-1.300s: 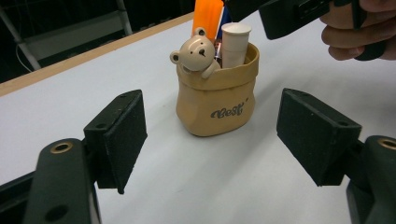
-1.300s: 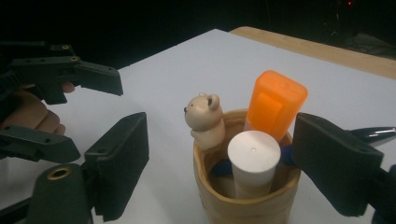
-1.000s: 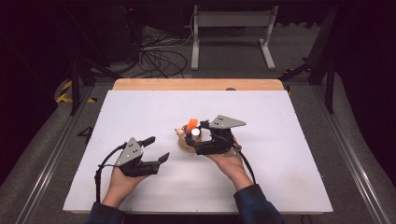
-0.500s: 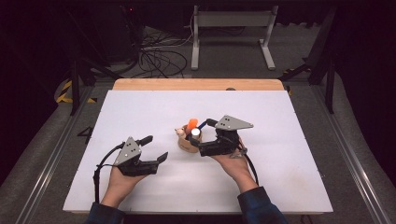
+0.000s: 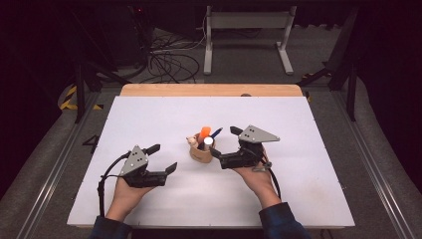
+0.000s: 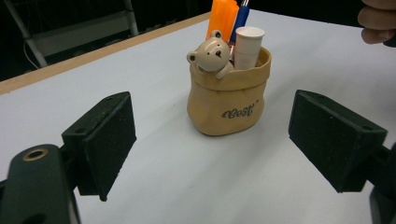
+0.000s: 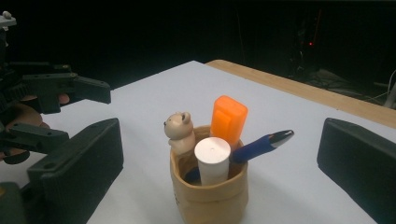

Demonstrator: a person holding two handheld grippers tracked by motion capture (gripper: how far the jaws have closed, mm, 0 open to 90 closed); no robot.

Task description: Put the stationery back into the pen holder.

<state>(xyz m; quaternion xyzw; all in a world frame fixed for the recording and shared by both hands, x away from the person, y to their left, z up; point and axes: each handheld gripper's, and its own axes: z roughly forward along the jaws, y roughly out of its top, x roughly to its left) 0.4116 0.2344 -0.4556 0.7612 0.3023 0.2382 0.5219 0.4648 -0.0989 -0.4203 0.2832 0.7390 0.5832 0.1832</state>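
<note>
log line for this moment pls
left tongs open, apart | right tongs just opened, nothing held | holder upright, free | holds orange marker, pen

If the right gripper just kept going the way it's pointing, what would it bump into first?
Most likely the tan bear pot, which sits straight ahead between the right gripper's open jaws. Farther on is the left gripper.

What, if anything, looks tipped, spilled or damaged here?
Nothing stands out. The pen pot stands upright on the table, holding an orange marker, a white tube and a leaning blue pen. Nothing has spilled.
</note>
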